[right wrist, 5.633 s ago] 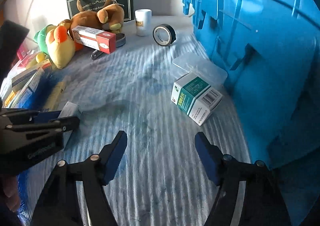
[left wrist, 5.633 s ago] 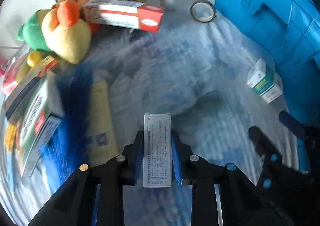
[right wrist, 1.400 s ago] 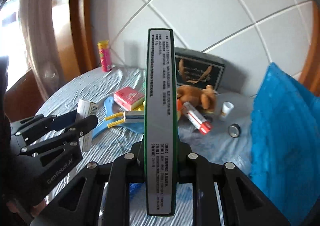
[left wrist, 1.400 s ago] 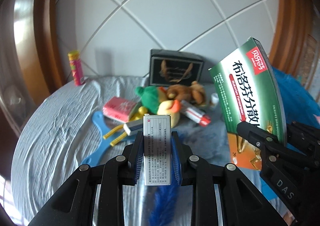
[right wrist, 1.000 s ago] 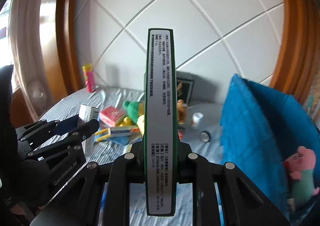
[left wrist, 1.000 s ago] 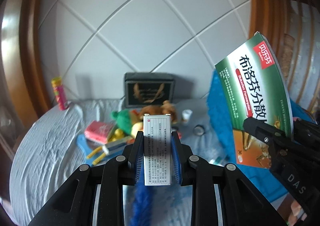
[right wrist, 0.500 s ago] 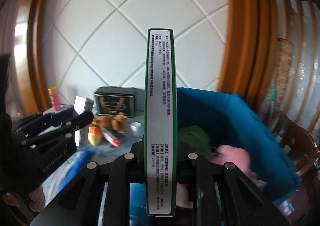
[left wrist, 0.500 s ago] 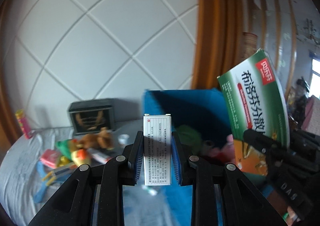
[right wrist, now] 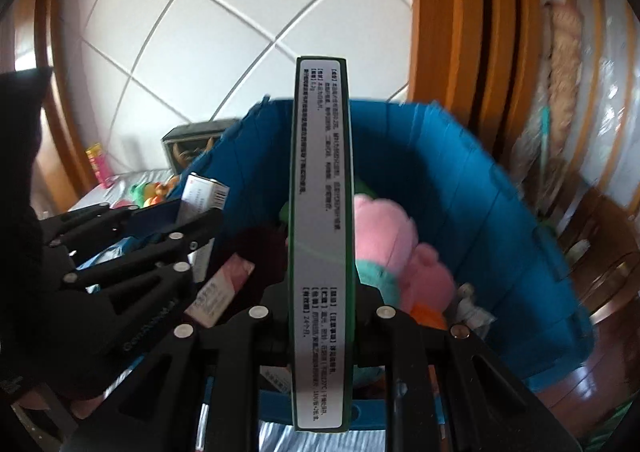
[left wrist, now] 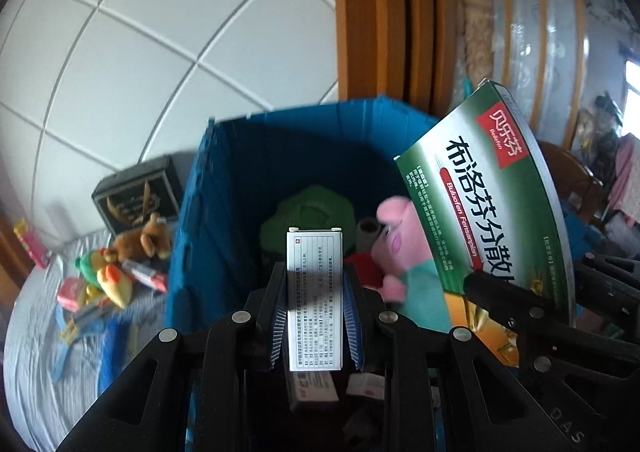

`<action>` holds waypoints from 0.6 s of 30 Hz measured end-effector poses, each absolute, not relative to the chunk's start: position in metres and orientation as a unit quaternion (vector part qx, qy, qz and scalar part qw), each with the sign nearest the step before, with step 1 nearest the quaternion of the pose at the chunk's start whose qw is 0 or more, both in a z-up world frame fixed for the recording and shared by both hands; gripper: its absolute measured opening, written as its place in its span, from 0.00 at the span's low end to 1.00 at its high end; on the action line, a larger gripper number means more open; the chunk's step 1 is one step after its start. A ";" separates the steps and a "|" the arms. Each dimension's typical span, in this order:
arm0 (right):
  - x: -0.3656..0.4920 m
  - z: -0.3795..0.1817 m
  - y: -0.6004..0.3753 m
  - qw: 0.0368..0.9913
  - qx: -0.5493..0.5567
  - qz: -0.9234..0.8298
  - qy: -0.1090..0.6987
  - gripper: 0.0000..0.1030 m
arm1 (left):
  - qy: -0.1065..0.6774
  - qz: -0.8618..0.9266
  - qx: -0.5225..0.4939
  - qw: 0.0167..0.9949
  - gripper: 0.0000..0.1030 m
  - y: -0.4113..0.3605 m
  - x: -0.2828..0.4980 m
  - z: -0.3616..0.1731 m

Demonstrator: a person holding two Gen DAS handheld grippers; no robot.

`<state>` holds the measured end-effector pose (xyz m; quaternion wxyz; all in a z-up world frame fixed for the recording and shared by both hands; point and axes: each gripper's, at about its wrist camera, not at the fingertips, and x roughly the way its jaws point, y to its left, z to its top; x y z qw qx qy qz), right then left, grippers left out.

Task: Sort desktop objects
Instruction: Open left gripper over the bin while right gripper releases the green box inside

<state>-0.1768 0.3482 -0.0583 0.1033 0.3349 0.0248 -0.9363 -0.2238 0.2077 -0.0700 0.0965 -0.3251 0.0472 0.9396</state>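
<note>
My left gripper [left wrist: 315, 276] is shut on a small white medicine box [left wrist: 315, 300], held upright above the open blue crate [left wrist: 208, 212]. My right gripper [right wrist: 322, 292] is shut on a large green medicine box [right wrist: 322, 244], edge-on in its own view and broadside in the left wrist view [left wrist: 488, 204]. Both boxes hang over the crate's opening. Inside lie a pink plush pig [left wrist: 394, 236], a green plush [left wrist: 308, 212] and small cartons [right wrist: 222, 288]. From the right wrist view the left gripper [right wrist: 192, 212] and its white box [right wrist: 204, 192] show at the left.
Left of the crate, the grey cloth-covered table [left wrist: 28, 332] holds plush toys [left wrist: 108, 276], a red-and-white carton [left wrist: 146, 276], a black gift box [left wrist: 138, 196] and a pink-yellow tube [left wrist: 30, 244]. Tiled wall and orange wood frame [left wrist: 384, 12] stand behind.
Both grippers have swung right from over the cluttered table to above the blue crate, each keeping its box. The crate's inside with the pink pig now fills the middle of both views.
</note>
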 end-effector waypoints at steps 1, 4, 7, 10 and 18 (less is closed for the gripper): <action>-0.179 -0.062 0.351 0.113 0.340 -0.933 0.021 0.18 | 0.044 0.938 -0.332 0.093 0.25 0.207 -0.225 -0.075; -0.186 -0.068 0.351 0.139 0.347 -0.928 0.007 0.18 | 0.040 0.935 -0.340 0.087 0.25 0.205 -0.228 -0.082; -0.191 -0.073 0.347 0.151 0.353 -0.923 0.000 0.18 | 0.034 0.935 -0.344 0.082 0.25 0.205 -0.227 -0.084; -0.197 -0.076 0.345 0.168 0.358 -0.918 -0.017 0.18 | 0.032 0.936 -0.342 0.081 0.40 0.204 -0.225 -0.083; -0.201 -0.071 0.355 0.154 0.350 -0.923 -0.041 0.47 | 0.027 0.942 -0.328 0.068 0.63 0.197 -0.221 -0.076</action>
